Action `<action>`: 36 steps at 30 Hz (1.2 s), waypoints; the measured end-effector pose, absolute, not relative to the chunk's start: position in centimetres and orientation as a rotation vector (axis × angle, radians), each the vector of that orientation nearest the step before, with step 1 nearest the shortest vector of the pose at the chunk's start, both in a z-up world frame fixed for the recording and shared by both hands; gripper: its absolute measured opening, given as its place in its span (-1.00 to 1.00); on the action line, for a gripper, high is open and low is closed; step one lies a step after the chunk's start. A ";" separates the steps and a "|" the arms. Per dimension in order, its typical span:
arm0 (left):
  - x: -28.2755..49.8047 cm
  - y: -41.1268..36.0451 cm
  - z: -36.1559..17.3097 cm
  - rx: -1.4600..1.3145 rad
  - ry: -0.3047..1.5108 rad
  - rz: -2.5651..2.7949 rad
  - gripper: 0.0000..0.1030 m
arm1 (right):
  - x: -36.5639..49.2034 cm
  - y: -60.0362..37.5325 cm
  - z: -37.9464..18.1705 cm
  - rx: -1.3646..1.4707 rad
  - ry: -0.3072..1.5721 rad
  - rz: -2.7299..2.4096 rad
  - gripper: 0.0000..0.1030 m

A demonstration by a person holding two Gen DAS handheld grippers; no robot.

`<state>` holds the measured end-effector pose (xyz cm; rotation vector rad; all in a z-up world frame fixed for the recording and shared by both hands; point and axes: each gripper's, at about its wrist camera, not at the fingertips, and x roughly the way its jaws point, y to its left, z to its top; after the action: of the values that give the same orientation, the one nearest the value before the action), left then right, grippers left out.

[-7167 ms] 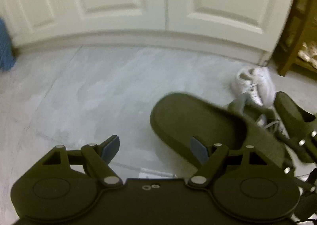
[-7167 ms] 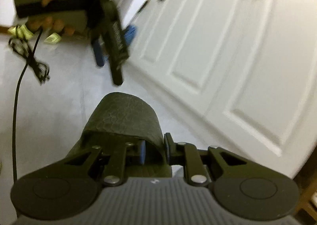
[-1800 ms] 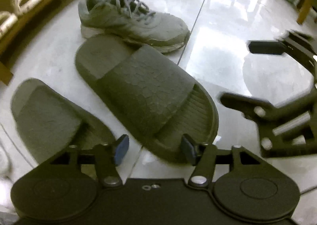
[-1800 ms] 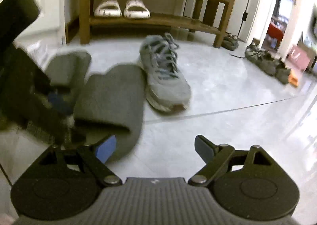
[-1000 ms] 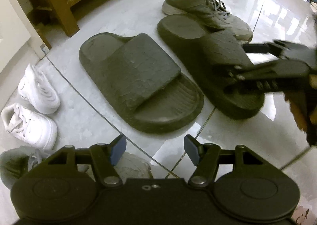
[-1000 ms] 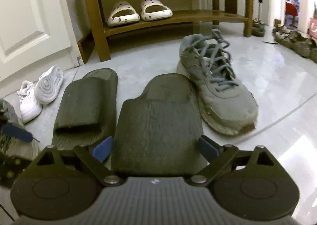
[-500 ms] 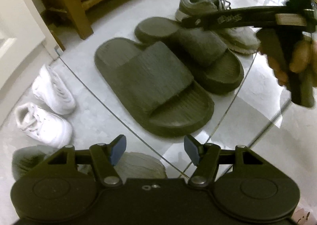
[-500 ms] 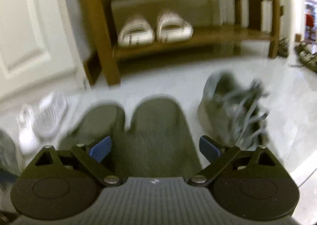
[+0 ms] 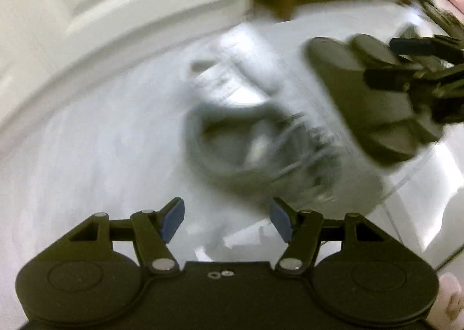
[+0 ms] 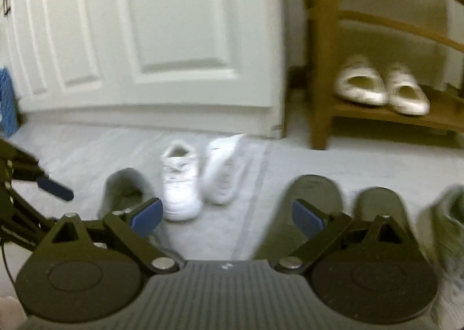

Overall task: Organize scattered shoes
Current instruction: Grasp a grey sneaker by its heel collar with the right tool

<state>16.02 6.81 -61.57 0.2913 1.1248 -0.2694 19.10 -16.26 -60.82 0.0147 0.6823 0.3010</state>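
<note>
My left gripper (image 9: 226,221) is open and empty, just above a grey lace-up sneaker (image 9: 255,144) on the floor, blurred by motion. Two dark slides (image 9: 374,97) lie side by side to its right, and white sneakers (image 9: 232,68) behind it. My right gripper (image 10: 226,218) is open and empty above the floor. In the right wrist view the two small white sneakers (image 10: 200,179) lie ahead, the grey sneaker (image 10: 124,190) to their left, and the two dark slides (image 10: 313,208) to the right. The left gripper shows at that view's left edge (image 10: 43,187).
White cabinet doors (image 10: 162,39) line the back. A wooden shoe rack (image 10: 322,68) stands at the right with a pair of white clogs (image 10: 380,89) on its lower shelf. Another grey sneaker (image 10: 452,222) lies at the far right. A blue object (image 10: 7,100) stands at the left.
My left gripper has swung left and down toward the grey sneaker. My right gripper has turned left, away from the slides, and now faces the white sneakers. Both stay open.
</note>
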 end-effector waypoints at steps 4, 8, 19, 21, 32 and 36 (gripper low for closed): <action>16.1 7.7 -62.7 0.229 1.162 -0.291 0.26 | 23.1 -12.9 -61.5 -0.065 0.779 0.324 0.86; 16.4 7.5 -62.5 0.222 1.134 -0.341 0.26 | 26.3 -9.1 -64.5 -0.165 0.969 0.316 0.52; 17.0 7.3 -63.2 0.159 1.185 -0.332 0.27 | 24.7 -8.5 -68.0 0.030 1.011 0.348 -0.56; 17.2 7.1 -63.1 0.131 1.193 -0.327 0.27 | 24.5 -9.2 -67.8 0.082 1.002 0.334 -0.61; 17.3 3.0 -60.5 0.161 1.183 -0.370 0.27 | 20.3 -15.5 -64.3 0.311 0.871 0.183 -0.64; 17.8 -1.1 -58.5 0.235 1.175 -0.434 0.27 | 18.4 -19.1 -61.7 0.425 0.805 0.095 -0.64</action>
<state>17.75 -1.07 -58.50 0.2348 1.1750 -0.4340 18.40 -19.13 -61.72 0.4246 0.8049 0.0949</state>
